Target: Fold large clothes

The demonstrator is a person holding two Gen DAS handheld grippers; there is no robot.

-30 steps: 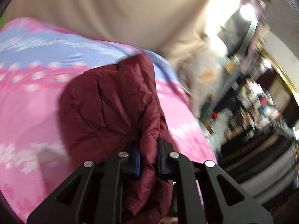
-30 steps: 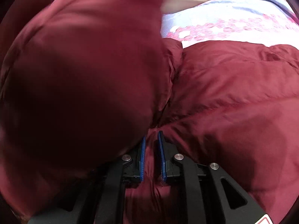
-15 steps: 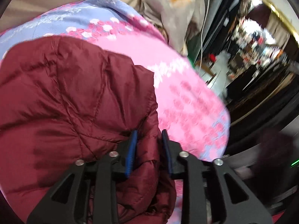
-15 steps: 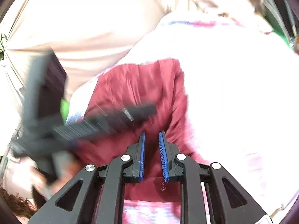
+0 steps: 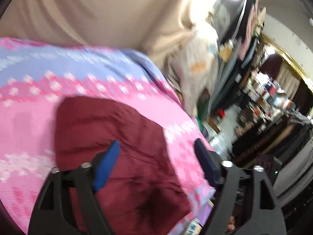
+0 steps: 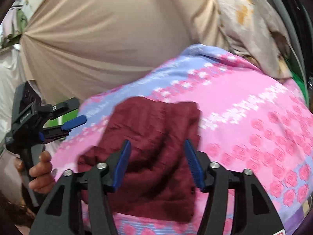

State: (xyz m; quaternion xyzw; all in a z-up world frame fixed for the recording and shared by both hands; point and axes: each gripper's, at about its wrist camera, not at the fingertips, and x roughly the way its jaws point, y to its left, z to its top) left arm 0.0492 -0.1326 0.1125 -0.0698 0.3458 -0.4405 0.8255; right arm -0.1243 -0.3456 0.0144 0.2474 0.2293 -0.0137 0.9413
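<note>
A dark red puffy jacket (image 5: 121, 152) lies folded in a compact bundle on a pink and lilac flowered bed cover (image 5: 58, 74). It also shows in the right wrist view (image 6: 156, 146). My left gripper (image 5: 156, 156) is open and empty, raised just above the jacket. It also shows in the right wrist view (image 6: 72, 125) at the left, held in a hand. My right gripper (image 6: 156, 160) is open and empty above the jacket's near edge. Both views are blurred by motion.
A beige curtain (image 6: 107, 39) hangs behind the bed. Draped pale cloth (image 6: 250, 19) hangs at the right end of the bed. In the left wrist view, a cluttered room with shelves (image 5: 264, 101) lies beyond the bed's right edge (image 5: 195, 121).
Both grippers have opened and let go of the jacket. The jacket now lies folded on the bed, and both grippers have pulled back above it.
</note>
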